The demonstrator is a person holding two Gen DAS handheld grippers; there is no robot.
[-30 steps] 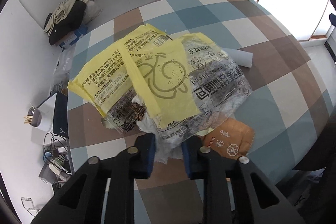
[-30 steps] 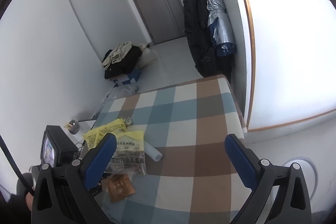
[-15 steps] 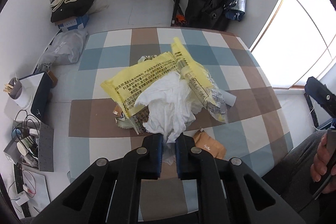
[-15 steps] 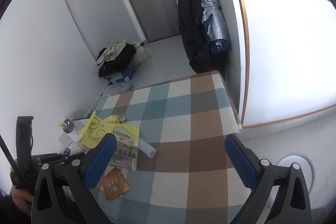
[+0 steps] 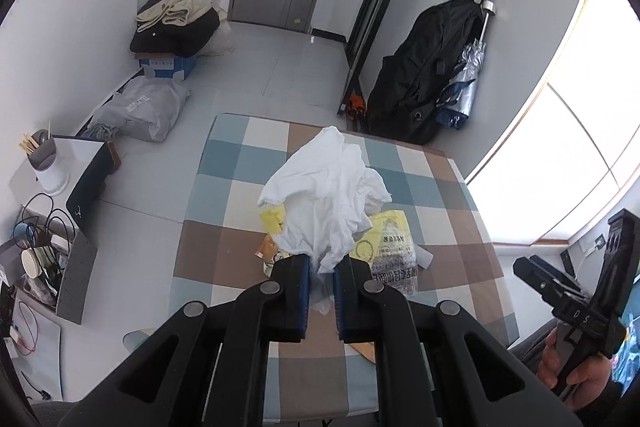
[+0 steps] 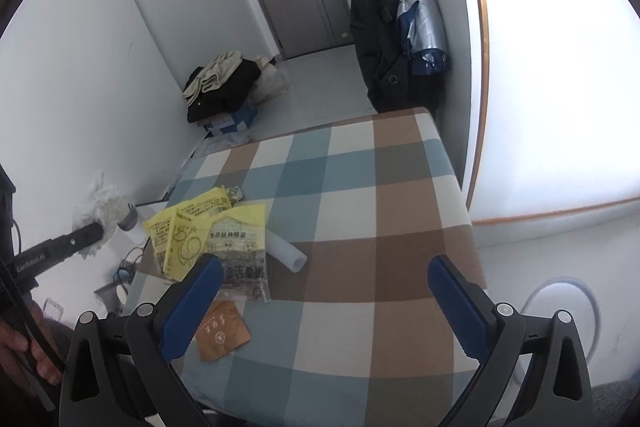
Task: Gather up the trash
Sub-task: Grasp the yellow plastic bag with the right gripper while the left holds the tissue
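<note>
The left gripper (image 5: 320, 277) is clamped on a crumpled white tissue (image 5: 328, 195), its blue pads pinching the lower end while the wad billows above them, clear of the checked table (image 5: 436, 259). Below it lie the yellow wrappers (image 6: 208, 231) overlapping each other, a white paper roll (image 6: 286, 251) just beside them and a brown packet (image 6: 222, 329) nearer the table's edge. The right gripper (image 6: 324, 301) hangs over the table with jaws wide apart, apparently holding nothing
</note>
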